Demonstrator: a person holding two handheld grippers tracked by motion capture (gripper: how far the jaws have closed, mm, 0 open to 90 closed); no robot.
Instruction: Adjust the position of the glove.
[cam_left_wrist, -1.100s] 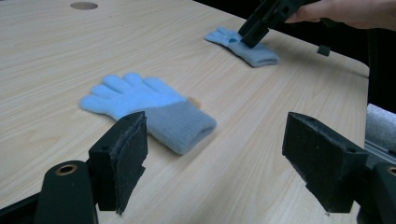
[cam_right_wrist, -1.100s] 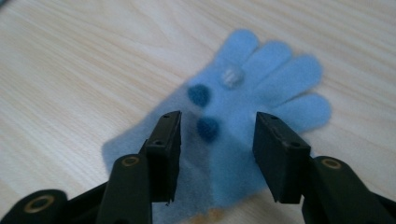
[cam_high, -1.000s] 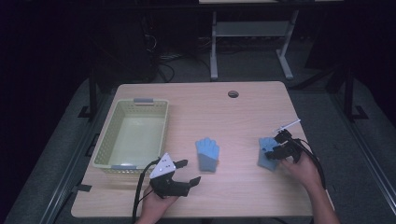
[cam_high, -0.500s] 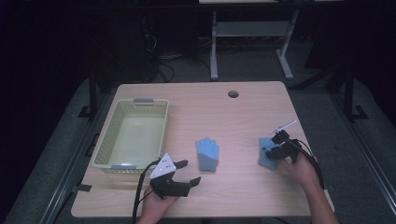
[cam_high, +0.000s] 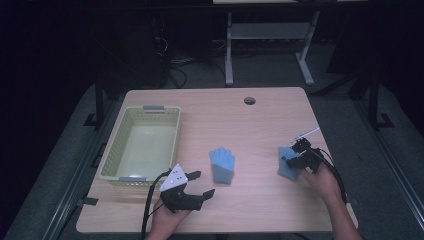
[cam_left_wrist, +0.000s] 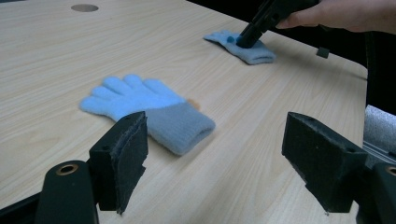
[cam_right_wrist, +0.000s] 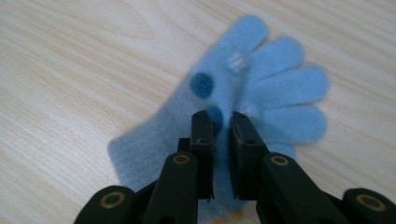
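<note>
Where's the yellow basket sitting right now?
In the high view the yellow basket sits on the table's left side, left of the middle glove, just beyond the left claw.

Legible text: none in any view.
Gloves (cam_high: 222, 165): no readable label; one carries plain dark blue dots and a white patch, no characters.
Basket (cam_high: 116, 150): no marking readable.
Bench (cam_high: 260, 125): no marking readable.

high: above, facing forward-down | gripper views: low, close | shared: table (cam_high: 260, 120)
</note>
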